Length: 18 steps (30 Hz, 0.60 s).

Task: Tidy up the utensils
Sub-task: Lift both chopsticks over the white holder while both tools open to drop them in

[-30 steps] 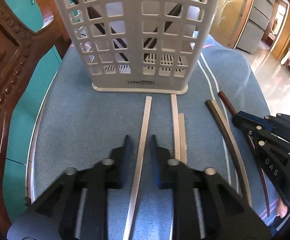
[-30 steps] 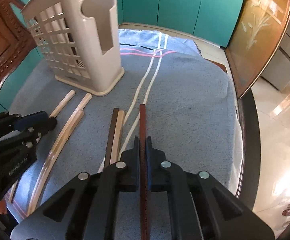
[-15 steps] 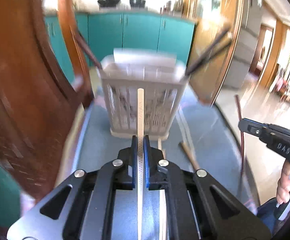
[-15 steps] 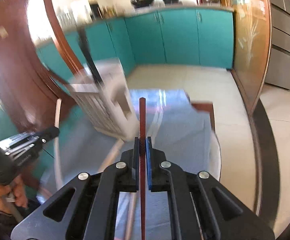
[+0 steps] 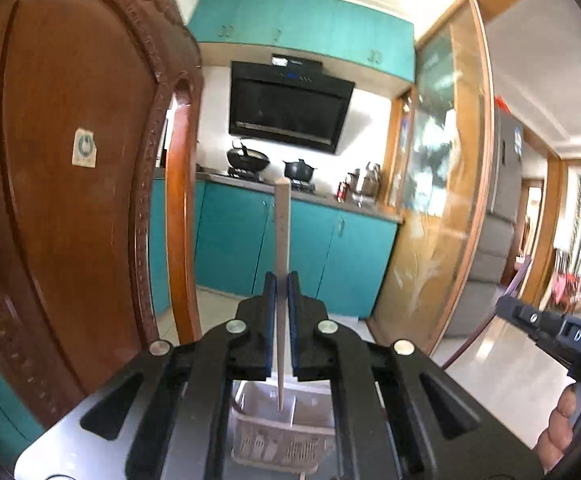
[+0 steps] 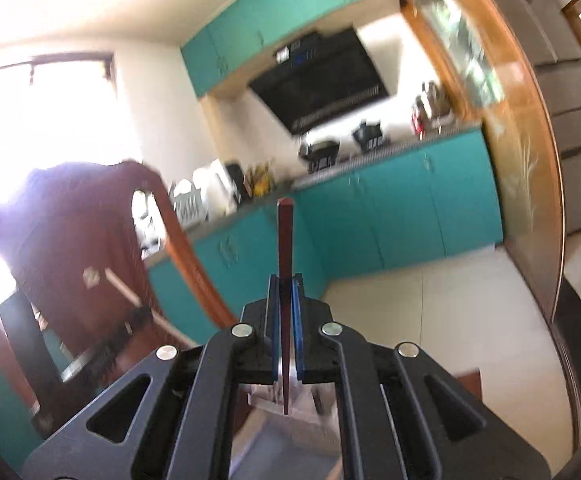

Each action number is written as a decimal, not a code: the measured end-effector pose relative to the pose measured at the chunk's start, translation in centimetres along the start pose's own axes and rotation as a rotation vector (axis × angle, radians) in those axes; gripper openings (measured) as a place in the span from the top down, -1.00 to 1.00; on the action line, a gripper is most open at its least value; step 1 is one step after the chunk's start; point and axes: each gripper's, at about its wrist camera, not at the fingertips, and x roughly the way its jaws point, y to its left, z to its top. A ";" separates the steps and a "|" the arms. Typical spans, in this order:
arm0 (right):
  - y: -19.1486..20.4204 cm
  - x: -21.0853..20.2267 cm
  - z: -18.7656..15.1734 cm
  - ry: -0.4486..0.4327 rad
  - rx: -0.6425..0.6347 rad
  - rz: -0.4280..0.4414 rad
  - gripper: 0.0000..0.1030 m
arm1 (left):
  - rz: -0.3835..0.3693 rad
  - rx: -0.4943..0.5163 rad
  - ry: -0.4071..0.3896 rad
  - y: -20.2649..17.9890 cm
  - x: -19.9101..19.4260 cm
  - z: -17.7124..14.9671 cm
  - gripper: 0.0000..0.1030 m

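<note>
1. Left gripper (image 5: 281, 284) clamped tight on a pale chopstick (image 5: 281, 240), blue pads pressed to both of its sides.
2. Held the pale chopstick near upright in the left wrist view, top end risen in front of the teal cabinets (image 5: 230, 240) and the stove counter, lower end hung below the jaws.
3. Hung that lower end above the white slotted utensil basket (image 5: 278, 436), seen low in the frame between the gripper's arms; touching or not, could not tell.
4. Right gripper (image 6: 284, 284) likewise closed hard on a dark red-brown chopstick (image 6: 284, 240), gripped partway along its length.
5. Stood the dark chopstick near upright too, tip up before the teal cabinets, bottom end down over a blurred pale shape, probably the basket (image 6: 266, 396).
6. Showed the right gripper also at the right edge of the left wrist view (image 5: 508, 304), the dark chopstick slanting up from its tip, a hand (image 5: 558, 428) wrapped round its handle.
7. Filled the left of both views with a carved wooden chair back (image 5: 70, 160).
</note>
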 end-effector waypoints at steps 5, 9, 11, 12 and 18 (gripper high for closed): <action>0.0 4.7 -2.9 0.029 -0.097 -0.110 0.87 | 0.064 -0.009 0.052 0.8 4.4 -2.3 0.87; -0.5 6.5 -4.7 0.100 -0.110 -0.091 0.87 | 0.088 -0.002 0.116 1.4 6.9 -3.8 0.87; -0.2 6.5 -5.1 0.112 -0.125 -0.090 0.87 | 0.093 -0.004 0.142 1.6 7.6 -4.5 0.87; -0.1 6.6 -5.3 0.122 -0.138 -0.090 0.87 | 0.092 0.002 0.155 1.4 8.0 -4.7 0.87; 1.1 5.8 -6.5 0.135 -0.176 -0.104 0.84 | 0.097 0.021 0.191 0.8 9.3 -5.0 0.87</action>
